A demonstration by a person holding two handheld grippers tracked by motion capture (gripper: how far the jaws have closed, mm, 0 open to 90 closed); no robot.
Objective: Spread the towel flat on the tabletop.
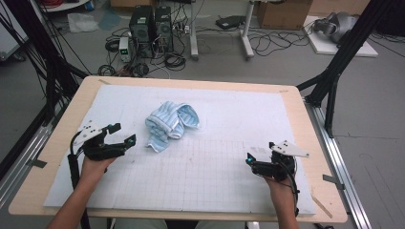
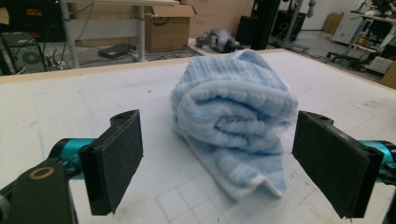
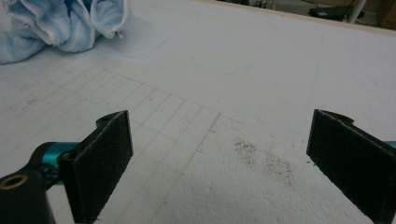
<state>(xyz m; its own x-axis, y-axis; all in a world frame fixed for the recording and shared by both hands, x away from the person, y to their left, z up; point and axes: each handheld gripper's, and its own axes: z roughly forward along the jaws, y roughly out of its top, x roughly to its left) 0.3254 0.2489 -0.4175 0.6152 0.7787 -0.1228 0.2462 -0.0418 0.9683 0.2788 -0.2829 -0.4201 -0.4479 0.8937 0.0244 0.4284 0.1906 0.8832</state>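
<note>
**A:** Start at the tools. What is the left gripper [image 1: 123, 134] doing?

**B:** Its two black padded jaws stand wide apart, holding nothing. In the left gripper view they frame the crumpled light-blue striped terry towel [image 2: 236, 123], which lies just ahead of them and touches neither pad. From above, that gripper sits near the towel's lower left edge.

**A:** And the right gripper [image 1: 249, 159]?

**B:** Also released, jaws spread, nothing between them but the white gridded foam mat [image 3: 196, 116]. It hovers low over the mat's right half, well apart from the towel, which appears in the far upper left corner of the right gripper view [image 3: 60, 23].

**A:** Where exactly does the towel lie?

**B:** On the mat, left of centre and toward the far side, bunched in a loose heap with one end trailing toward the person [image 1: 168, 124].

**A:** So how far along is the work?

**B:** I'd judge it barely begun. The towel is a rumpled lump, no edge is pinched, no corner is laid flat. If the aim is to spread or fold it, the grasp, the lifting open and the smoothing all remain.

**A:** Any containers to account for?

**B:** None on the wooden table [image 1: 305, 124]. Cardboard boxes [image 1: 282, 13] stand on the floor beyond; what they hold cannot be seen.
</note>
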